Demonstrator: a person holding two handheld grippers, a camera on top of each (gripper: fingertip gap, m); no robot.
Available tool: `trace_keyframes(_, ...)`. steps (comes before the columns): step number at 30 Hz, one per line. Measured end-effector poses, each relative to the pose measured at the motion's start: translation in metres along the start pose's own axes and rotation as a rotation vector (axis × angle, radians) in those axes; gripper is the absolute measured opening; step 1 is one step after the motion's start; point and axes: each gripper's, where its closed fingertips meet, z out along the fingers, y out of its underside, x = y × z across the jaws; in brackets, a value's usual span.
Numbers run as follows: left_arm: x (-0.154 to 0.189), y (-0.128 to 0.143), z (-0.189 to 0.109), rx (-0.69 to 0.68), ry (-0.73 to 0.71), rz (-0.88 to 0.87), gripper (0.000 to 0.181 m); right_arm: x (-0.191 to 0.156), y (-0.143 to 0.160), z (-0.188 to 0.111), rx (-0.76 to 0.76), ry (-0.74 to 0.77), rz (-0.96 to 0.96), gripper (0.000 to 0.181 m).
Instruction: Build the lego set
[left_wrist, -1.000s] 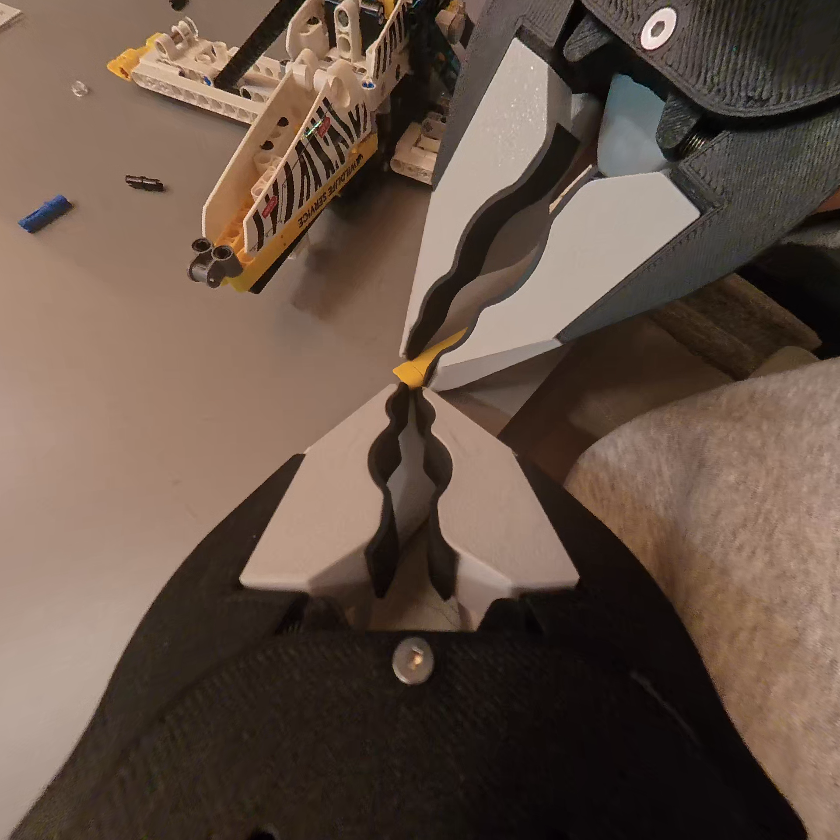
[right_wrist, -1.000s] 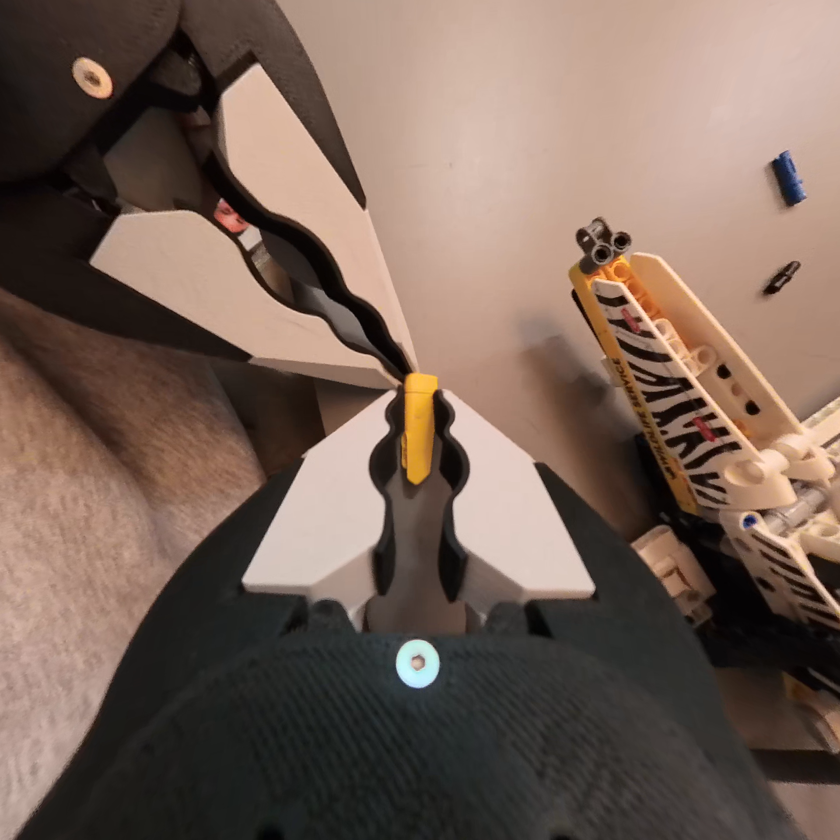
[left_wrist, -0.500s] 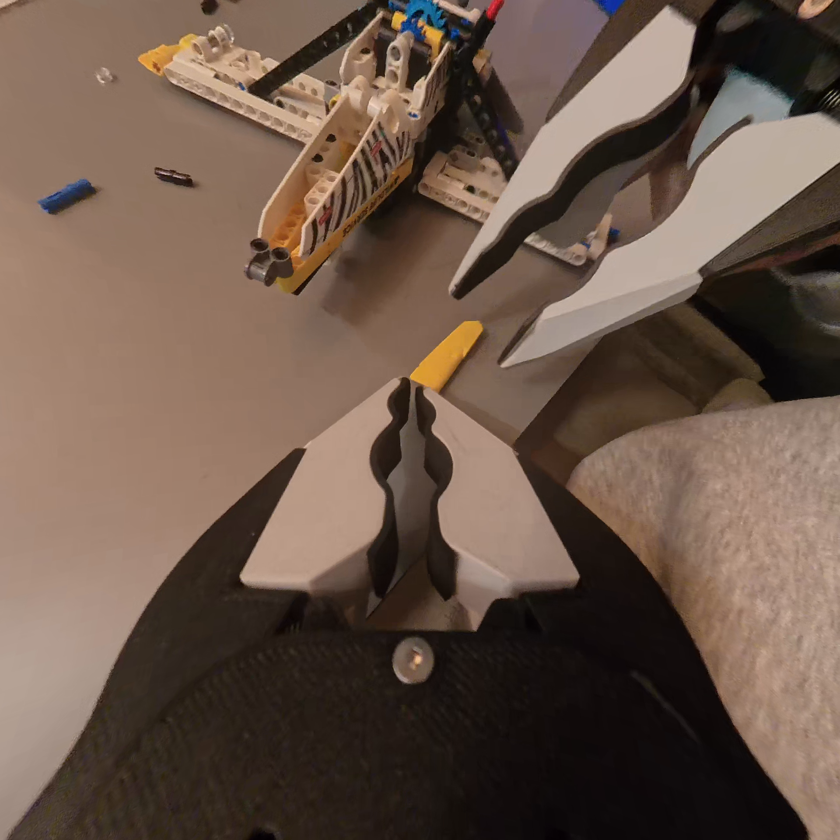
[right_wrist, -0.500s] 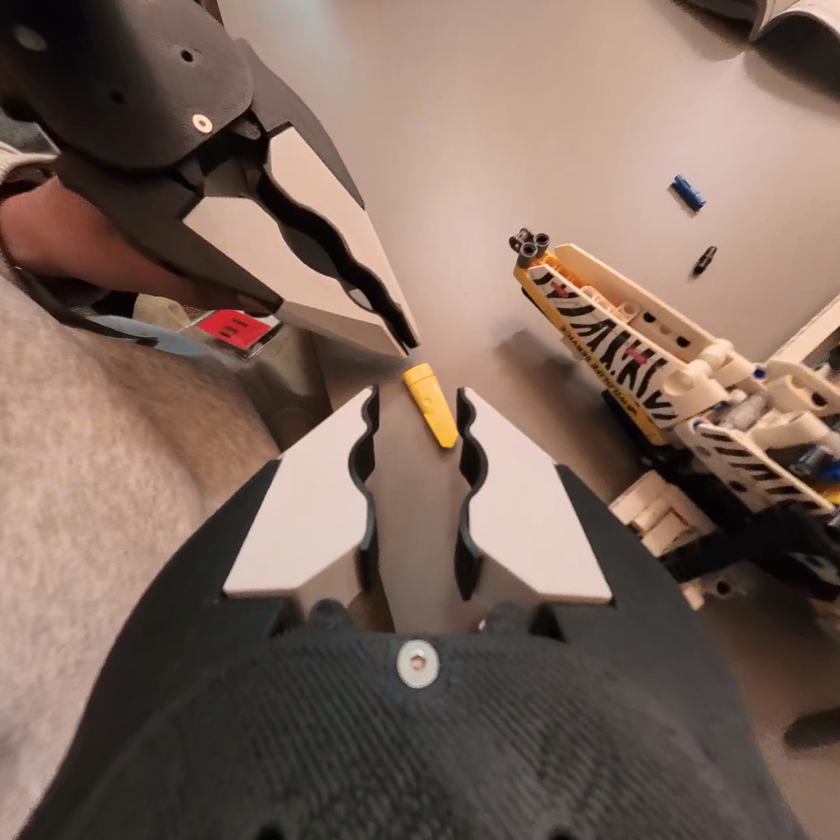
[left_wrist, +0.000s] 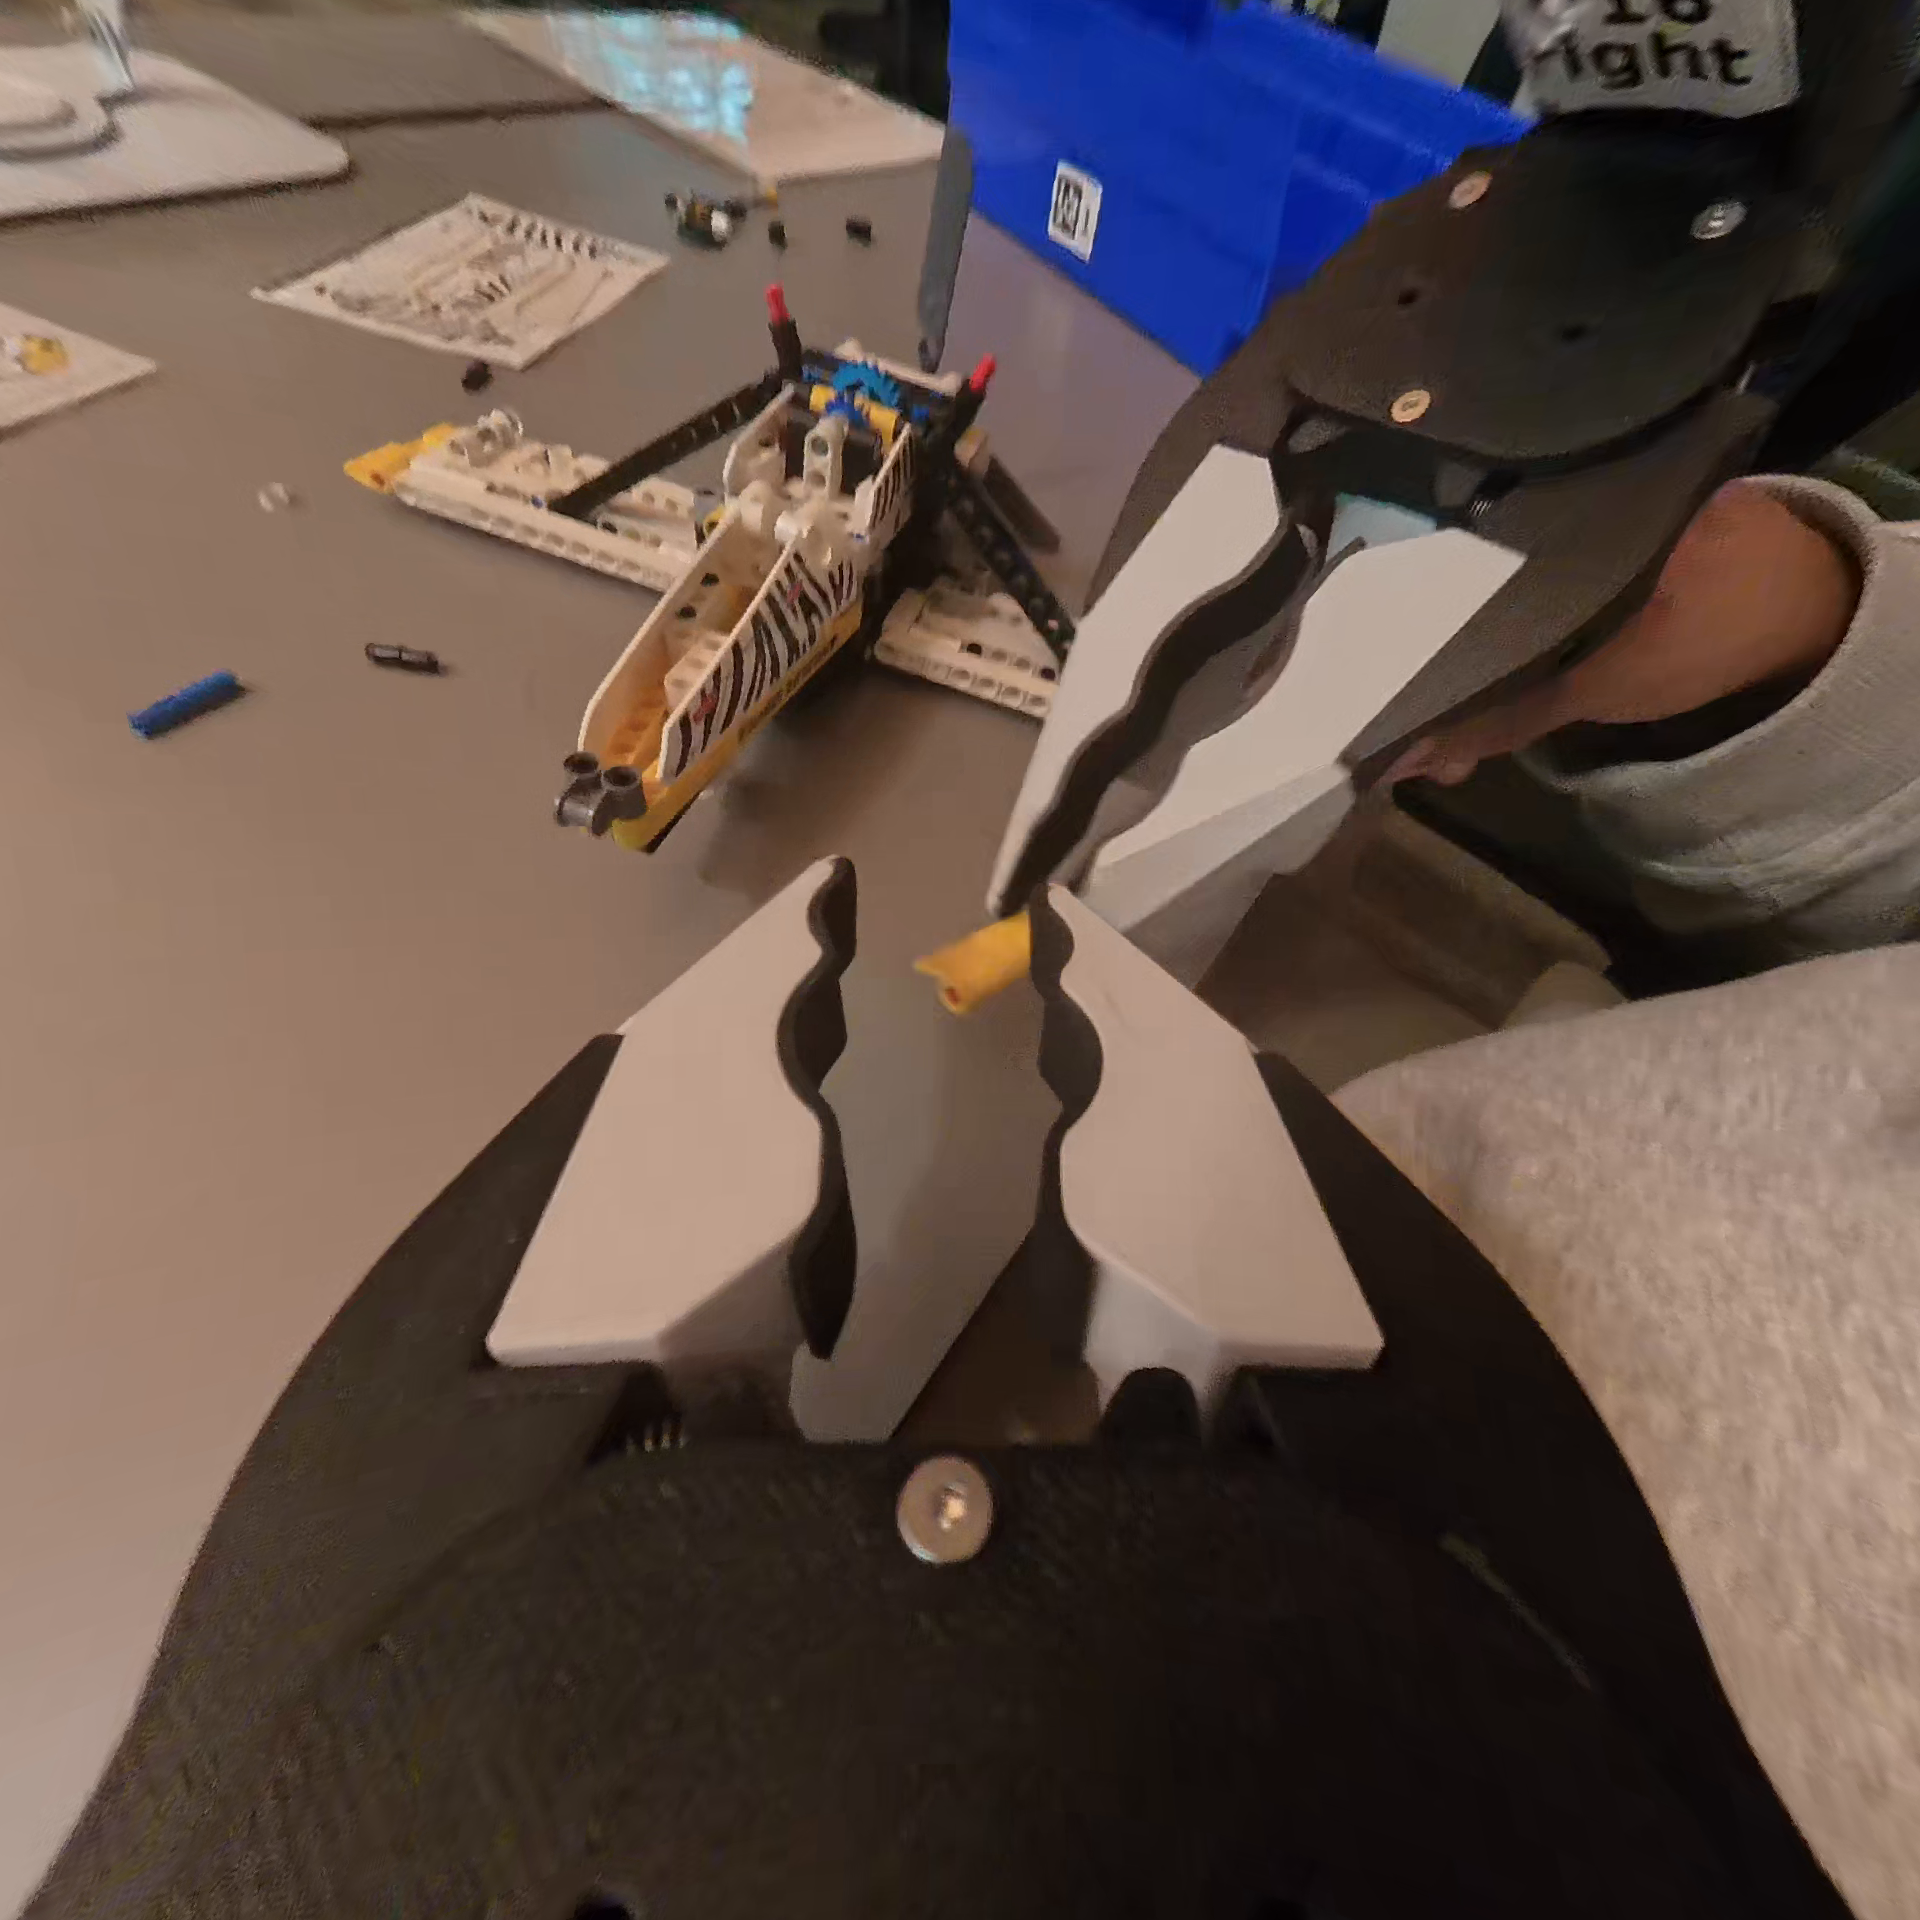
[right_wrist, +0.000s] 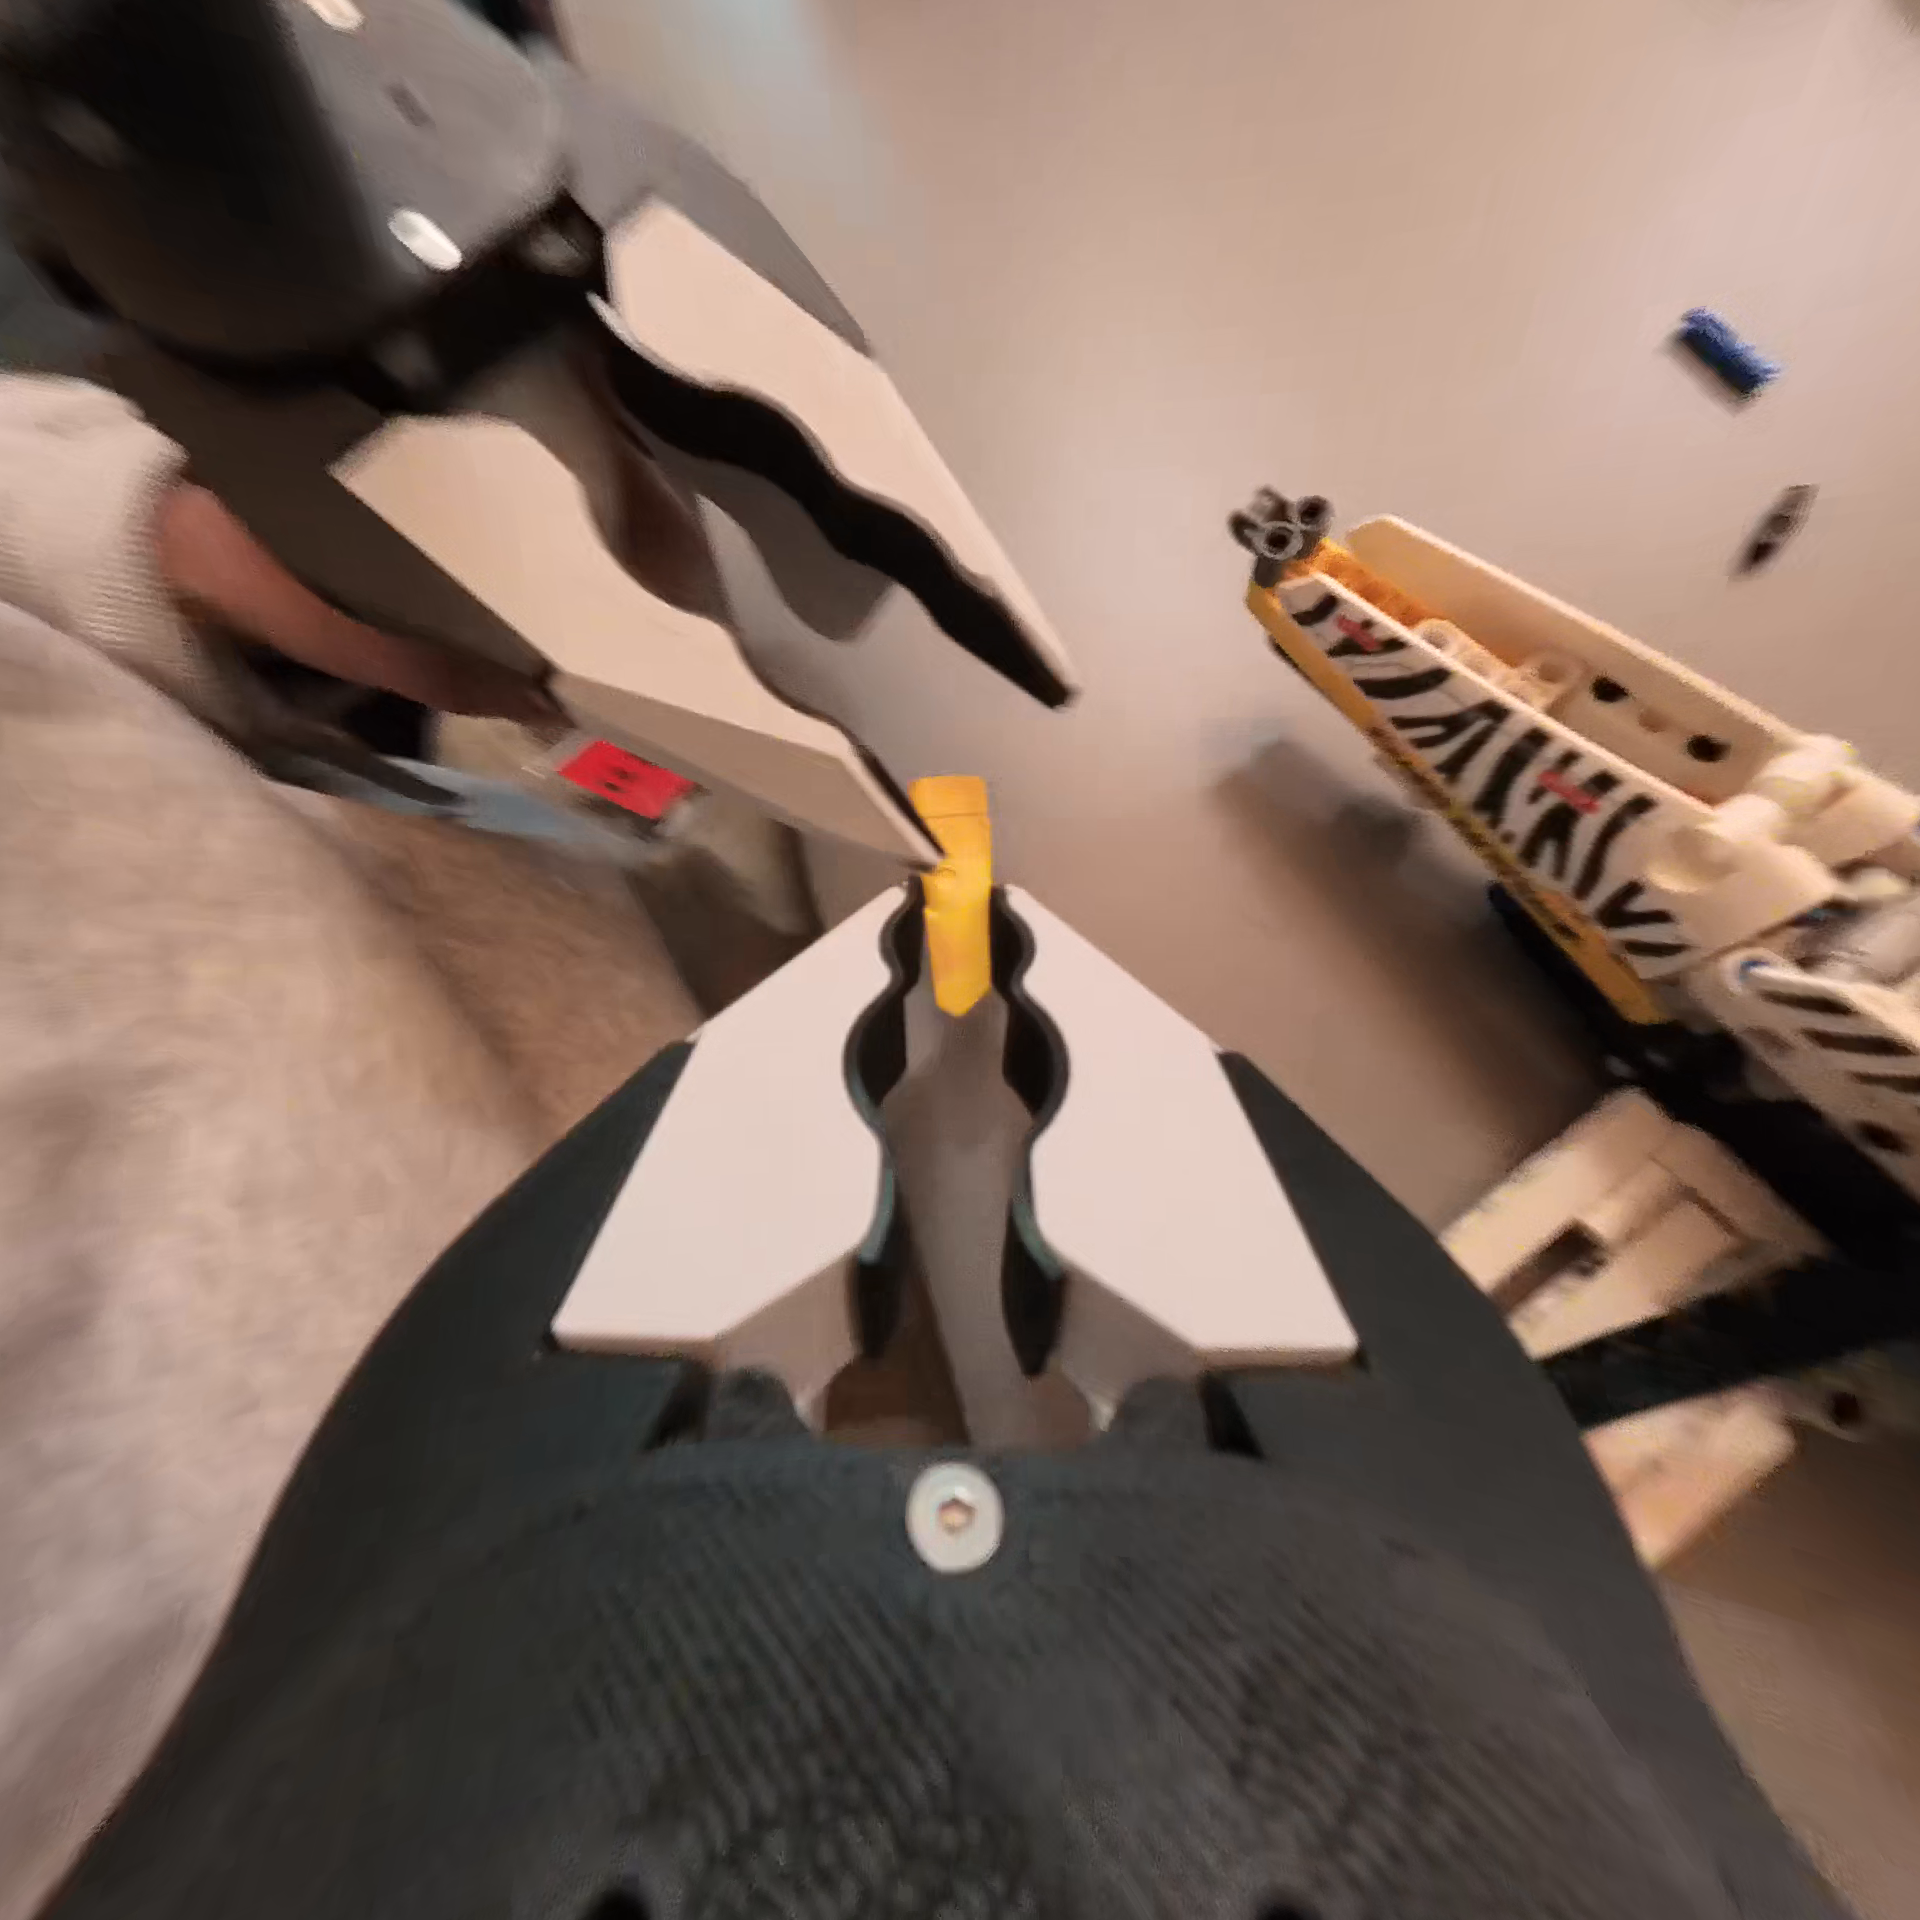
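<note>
The right gripper (right_wrist: 951, 899) has its fingers clamped on a small yellow piece (right_wrist: 954, 914), which stands out past the fingertips. In the left wrist view the same yellow piece (left_wrist: 977, 961) shows just beside the tip of the left gripper's right-hand finger, and the right gripper (left_wrist: 1023, 894) reaches down to it from the upper right.

The left gripper (left_wrist: 945, 899) has its fingers spread apart, with nothing between them. In the right wrist view one fingertip of the left gripper (right_wrist: 987, 769) lies against the yellow piece (whether touching or just beside cannot be told through the blur).

The partly built model (left_wrist: 769, 592), white with zebra-striped panels and a yellow lower edge, rests on the grey table (left_wrist: 260, 935), apart from both grippers. A loose blue pin (left_wrist: 185, 704) and a small black pin (left_wrist: 402, 657) lie on the table to the model's left. Printed instruction sheets (left_wrist: 468, 275) lie farther back, and a blue bin (left_wrist: 1174, 197) stands behind the model.
</note>
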Motion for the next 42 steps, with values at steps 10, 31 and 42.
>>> trace_keyframes(10, 0.051, 0.008, -0.005, -0.04, 0.249, 0.26, 0.077, -0.004, 0.0, -0.028, 0.079, -0.191, 0.172, 0.01)
trace_keyframes(31, 0.073, -0.004, 0.008, 0.015, 0.404, 0.098, 0.129, -0.001, -0.007, -0.053, 0.202, -0.341, 0.263, 0.01)
trace_keyframes(42, 0.053, -0.019, 0.016, 0.092, 0.253, 0.102, 0.048, -0.001, -0.007, -0.057, 0.221, -0.353, 0.275, 0.01)
